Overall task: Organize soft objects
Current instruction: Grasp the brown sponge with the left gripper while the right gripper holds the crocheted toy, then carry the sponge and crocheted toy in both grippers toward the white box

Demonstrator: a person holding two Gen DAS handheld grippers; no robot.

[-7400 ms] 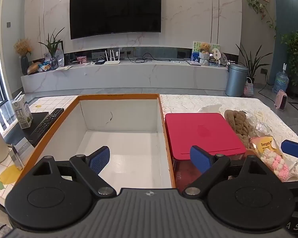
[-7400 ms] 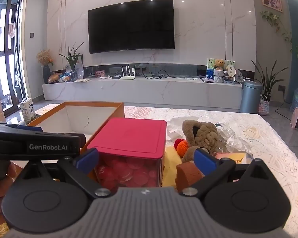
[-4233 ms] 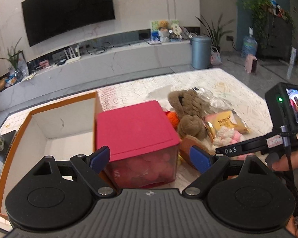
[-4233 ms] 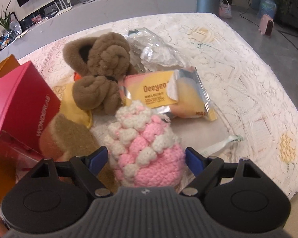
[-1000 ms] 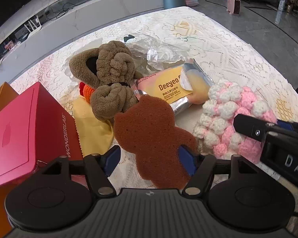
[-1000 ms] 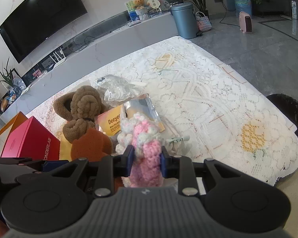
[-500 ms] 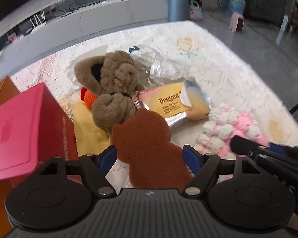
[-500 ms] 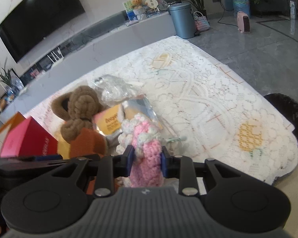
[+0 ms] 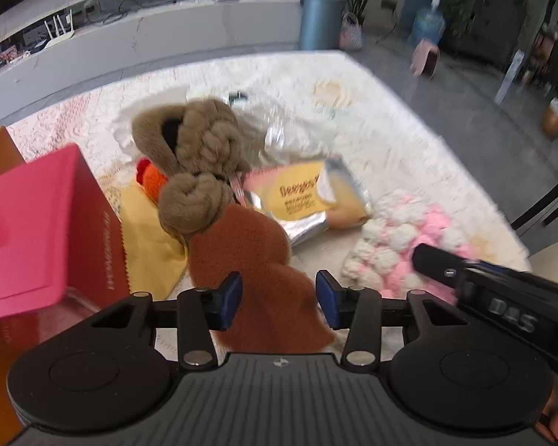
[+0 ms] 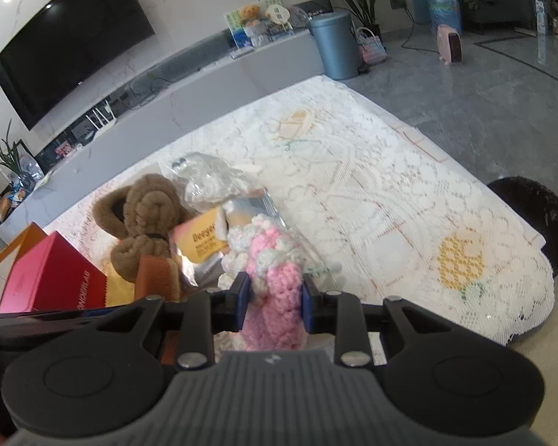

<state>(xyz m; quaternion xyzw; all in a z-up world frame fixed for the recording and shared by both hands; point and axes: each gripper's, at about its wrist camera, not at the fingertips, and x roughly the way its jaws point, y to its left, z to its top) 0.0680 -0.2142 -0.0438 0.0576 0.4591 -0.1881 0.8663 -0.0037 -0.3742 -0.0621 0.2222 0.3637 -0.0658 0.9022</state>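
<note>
A brown bear-shaped sponge [image 9: 241, 245] lies on the lace cloth against a brown plush toy [image 9: 201, 141]. My left gripper [image 9: 279, 297] is closing on the sponge's lower part, and its blue pads pinch it from both sides. The same sponge [image 10: 156, 275] shows at the lower left of the right wrist view. My right gripper [image 10: 273, 303] is shut on a pink-and-white crocheted piece [image 10: 275, 260], held just above the table. That crocheted piece [image 9: 398, 238] also shows to the right of the sponge in the left wrist view.
A red lidded box [image 9: 44, 223] stands at the left, with an orange-rimmed box [image 9: 0, 148] behind it. A yellow snack packet [image 9: 308, 193], a yellow cloth [image 9: 148, 245], an orange knitted ball [image 9: 152, 182] and a crumpled clear bag [image 10: 212, 182] surround the plush toy. The table's edge and a dark stool [image 10: 532, 215] lie to the right.
The left gripper's pads have drawn in from wide apart onto the sponge, and the left view has lifted and tilted slightly. The right gripper keeps its hold on the crocheted piece, unmoved.
</note>
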